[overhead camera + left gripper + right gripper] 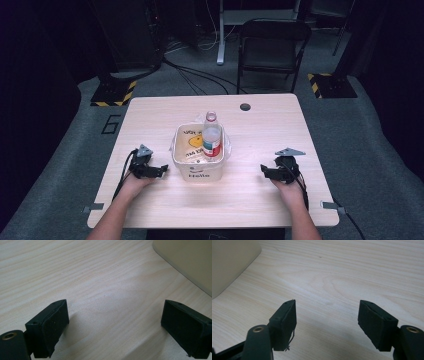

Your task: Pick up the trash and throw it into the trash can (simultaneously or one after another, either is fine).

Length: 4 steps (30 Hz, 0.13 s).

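While both wide-open, empty hand-held grippers (pixel 164 170) (pixel 262 170) flank it, the bin (pixel 198 172) half-hides a bottle (pixel 212 136)

Left hand-held gripper (pixel 113 327) sat low over the counter (pixel 87 277), jaws wide apart w/ nothing btwn them but bare light wood grain. Both black jaws cast soft shadows on the wood. A cream bin wall (pixel 185 260) filled the upper right corner, near the right-side jaw but not touching it.
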### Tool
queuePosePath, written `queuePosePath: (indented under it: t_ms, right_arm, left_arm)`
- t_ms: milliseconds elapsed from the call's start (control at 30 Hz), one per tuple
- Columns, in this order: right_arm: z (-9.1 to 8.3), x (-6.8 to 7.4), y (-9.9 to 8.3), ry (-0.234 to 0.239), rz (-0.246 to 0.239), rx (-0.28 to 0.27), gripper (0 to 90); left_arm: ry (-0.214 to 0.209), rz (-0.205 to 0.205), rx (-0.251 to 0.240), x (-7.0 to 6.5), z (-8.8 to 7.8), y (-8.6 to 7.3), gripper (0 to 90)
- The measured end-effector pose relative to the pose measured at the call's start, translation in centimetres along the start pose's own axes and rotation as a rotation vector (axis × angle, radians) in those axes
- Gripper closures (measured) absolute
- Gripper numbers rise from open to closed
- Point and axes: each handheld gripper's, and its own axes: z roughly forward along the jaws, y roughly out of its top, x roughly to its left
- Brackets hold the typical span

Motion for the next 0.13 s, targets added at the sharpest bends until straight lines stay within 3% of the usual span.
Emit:
queuePosePath:
  t_ms: [133]
  right_arm:
    - [0.11, 0.16, 0.03, -0.028, -0.018, 0.003, 25.3]
  left_arm:
    - [0.001, -0.004, -0.003, -0.07, 0.01, -0.02, 7.5]
